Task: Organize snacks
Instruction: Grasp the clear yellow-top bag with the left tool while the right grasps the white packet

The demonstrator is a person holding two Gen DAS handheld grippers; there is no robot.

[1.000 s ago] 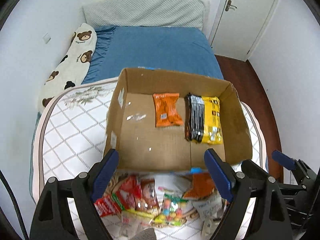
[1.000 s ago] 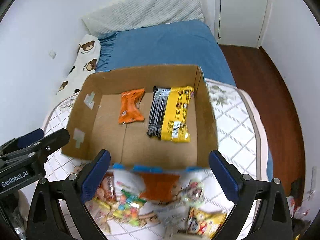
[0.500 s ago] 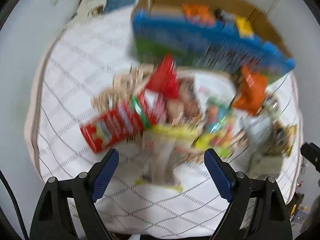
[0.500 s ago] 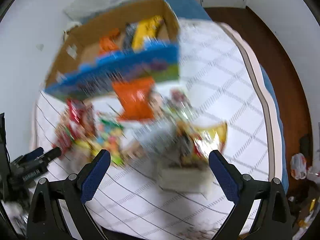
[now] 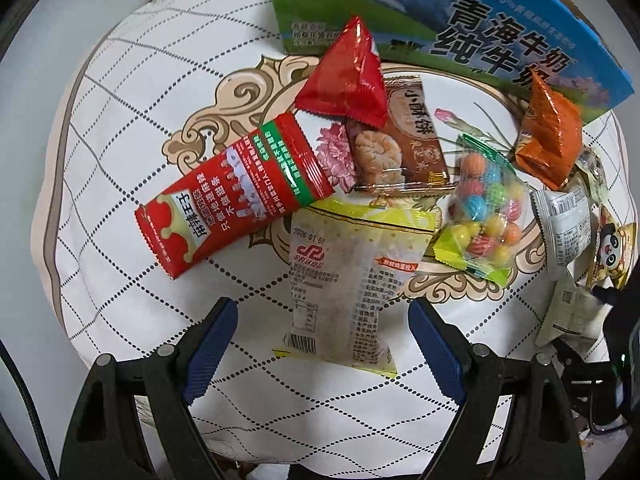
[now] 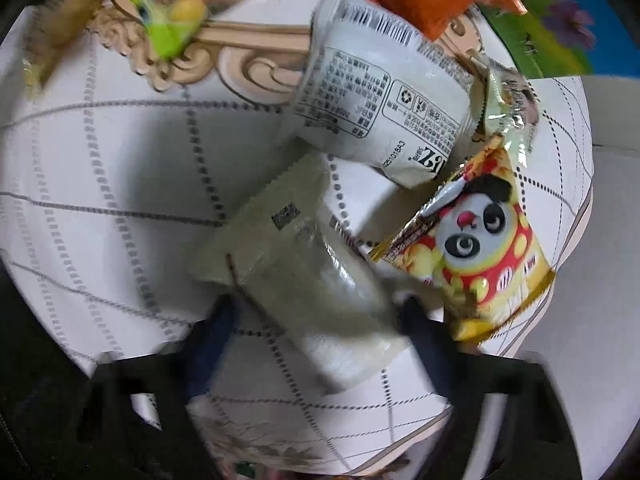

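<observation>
A pile of snacks lies on a white quilted mat (image 5: pixel 120 120). My left gripper (image 5: pixel 324 320) points down, open, over a pale yellow-edged packet (image 5: pixel 340 292) that lies between its fingers untouched. Above it sit a long red packet (image 5: pixel 236 196), a red triangular packet (image 5: pixel 348 76), a brown biscuit packet (image 5: pixel 400 136) and a bag of coloured candy balls (image 5: pixel 480 208). My right gripper (image 6: pixel 316 316) is blurred, its jaws closing around a pale clear packet (image 6: pixel 304 280); the pads reach its edges without visibly squeezing it. Beside it lie a panda packet (image 6: pixel 476 248) and a white barcode packet (image 6: pixel 384 100).
The blue and green printed wall of the cardboard box (image 5: pixel 460 20) stands just behind the pile. An orange packet (image 5: pixel 548 136) leans against it. The mat's rounded edge (image 5: pixel 60 240) drops off at the left. The right tool's dark body (image 5: pixel 616 320) shows at the left view's right edge.
Both grippers have dropped from above the open box and tipped down onto the snack pile. The right gripper's jaws have narrowed around the pale clear packet.
</observation>
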